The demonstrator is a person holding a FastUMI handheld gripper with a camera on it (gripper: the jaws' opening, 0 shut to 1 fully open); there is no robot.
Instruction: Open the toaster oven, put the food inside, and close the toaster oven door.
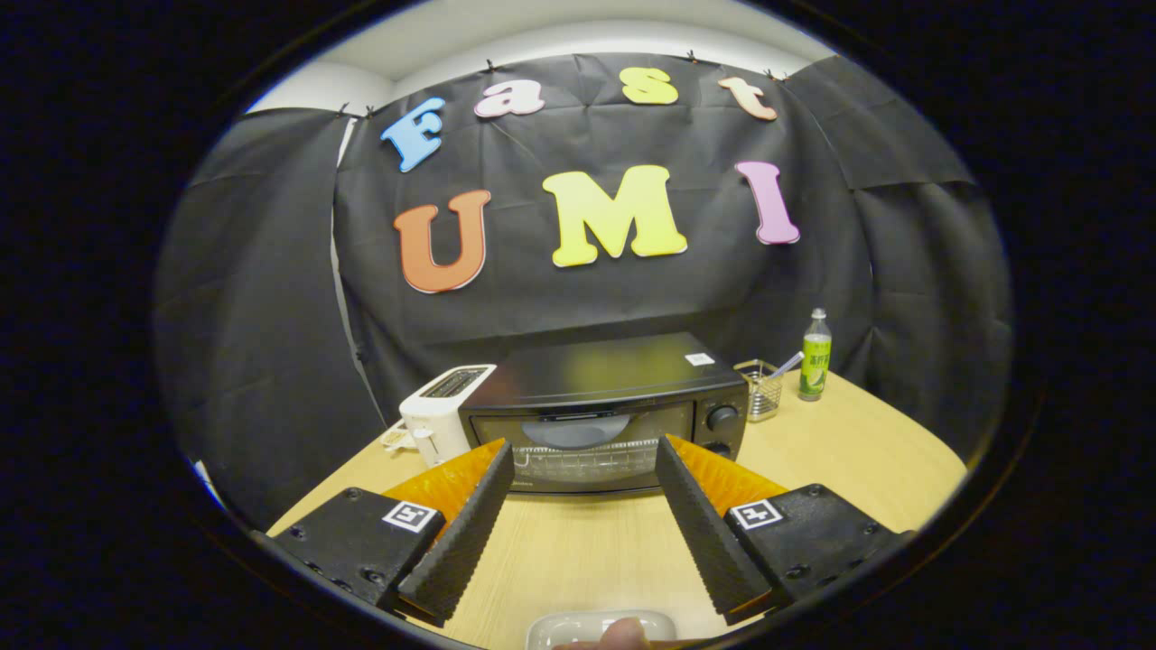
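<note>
A black toaster oven point(603, 411) stands on the wooden table point(840, 451), beyond my fingers, with its glass door shut and a wire rack visible behind the glass. Two knobs sit on its right side. My gripper point(585, 451) is open, nothing between the fingers, and hovers above the table short of the oven door. Close under me, between the finger bases, a small white dish point(578, 627) holds a brownish piece of food point(623, 635), mostly cut off.
A white slot toaster point(442, 415) stands against the oven's left side. To the oven's right are a wire basket point(761, 388) with a utensil in it and a green-labelled bottle point(815, 357). Bare table lies between me and the oven.
</note>
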